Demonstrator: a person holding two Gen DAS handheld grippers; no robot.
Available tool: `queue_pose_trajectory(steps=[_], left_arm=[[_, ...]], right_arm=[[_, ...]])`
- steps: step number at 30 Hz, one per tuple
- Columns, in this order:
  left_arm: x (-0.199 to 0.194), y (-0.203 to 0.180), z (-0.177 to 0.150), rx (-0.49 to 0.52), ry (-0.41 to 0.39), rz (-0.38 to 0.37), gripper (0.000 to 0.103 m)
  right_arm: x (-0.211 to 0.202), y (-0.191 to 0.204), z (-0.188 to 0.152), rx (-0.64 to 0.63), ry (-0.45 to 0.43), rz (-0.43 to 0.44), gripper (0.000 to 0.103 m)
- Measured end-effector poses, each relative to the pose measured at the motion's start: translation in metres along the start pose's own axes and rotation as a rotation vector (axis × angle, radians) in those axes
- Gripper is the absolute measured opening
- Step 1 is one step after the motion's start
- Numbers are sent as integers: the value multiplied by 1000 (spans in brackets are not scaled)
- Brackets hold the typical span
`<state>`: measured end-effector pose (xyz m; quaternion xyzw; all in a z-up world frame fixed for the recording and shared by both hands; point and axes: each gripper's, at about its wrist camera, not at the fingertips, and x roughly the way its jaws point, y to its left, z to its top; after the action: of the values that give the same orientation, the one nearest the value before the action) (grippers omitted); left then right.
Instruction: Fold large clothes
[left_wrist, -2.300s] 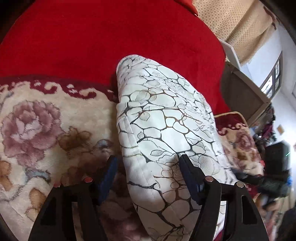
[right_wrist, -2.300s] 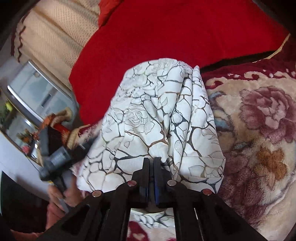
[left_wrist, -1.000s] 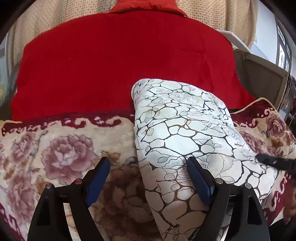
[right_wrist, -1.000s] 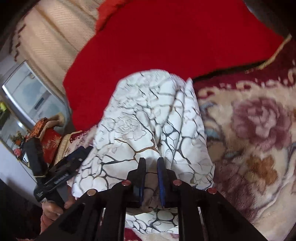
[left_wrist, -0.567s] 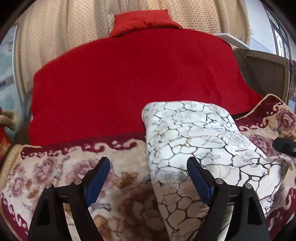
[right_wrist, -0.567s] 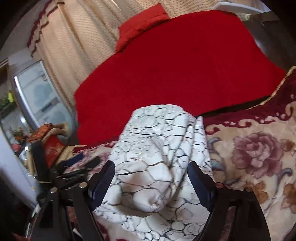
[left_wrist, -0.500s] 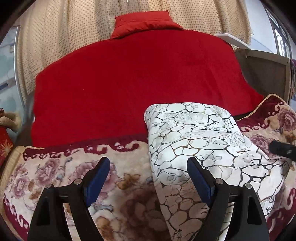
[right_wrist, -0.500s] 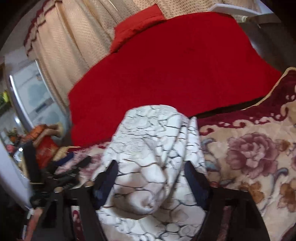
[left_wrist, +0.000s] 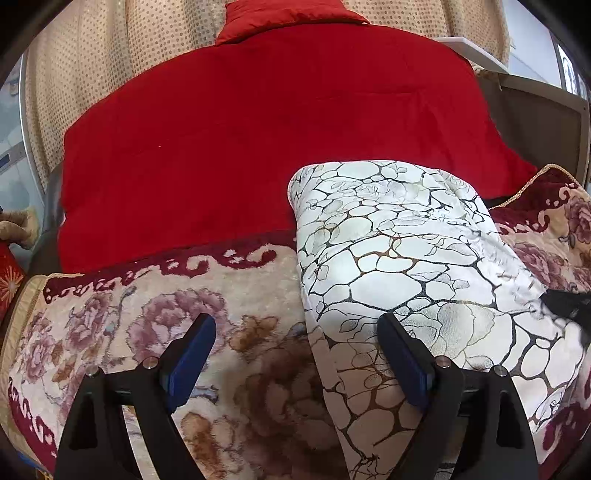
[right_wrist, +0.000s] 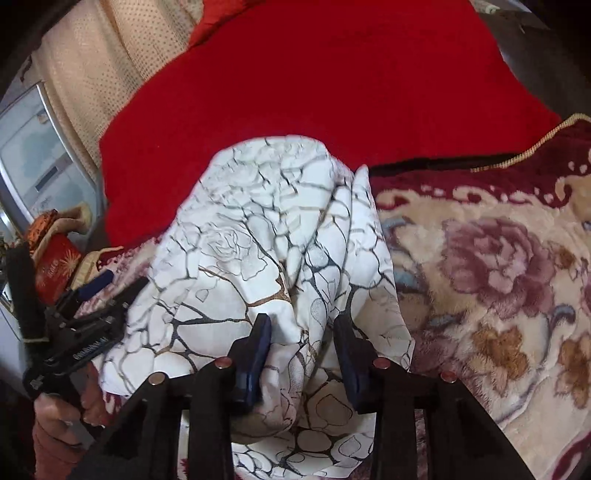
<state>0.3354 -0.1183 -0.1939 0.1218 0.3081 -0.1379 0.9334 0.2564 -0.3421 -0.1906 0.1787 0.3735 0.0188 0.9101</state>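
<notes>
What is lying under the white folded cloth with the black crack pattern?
The white folded cloth rests mostly on a floral blanket, while its far end overlaps the red blanket. What lies directly beneath it is covered; nothing else shows at its edges.

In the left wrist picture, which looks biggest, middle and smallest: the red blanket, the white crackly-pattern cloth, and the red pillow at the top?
As they look in that view:
1. red blanket, fills the most picture
2. white patterned cloth, though it lies nearer the camera, so it looks bigger than it may be
3. red pillow, farthest away and cut off by the top edge
</notes>
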Motion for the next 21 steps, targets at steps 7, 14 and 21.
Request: queue_pose_trajectory(steps=[7, 14, 21], left_arm=[[-8, -4, 2, 3, -13, 12, 89], [-13, -7, 5, 29, -39, 36, 89], [-14, -7, 7, 20, -44, 28, 89]], right_arm=[[-33, 5, 8, -15, -178, 59, 38], [4, 9, 1, -40, 3, 10, 39], [-11, -2, 4, 12, -41, 90, 40]])
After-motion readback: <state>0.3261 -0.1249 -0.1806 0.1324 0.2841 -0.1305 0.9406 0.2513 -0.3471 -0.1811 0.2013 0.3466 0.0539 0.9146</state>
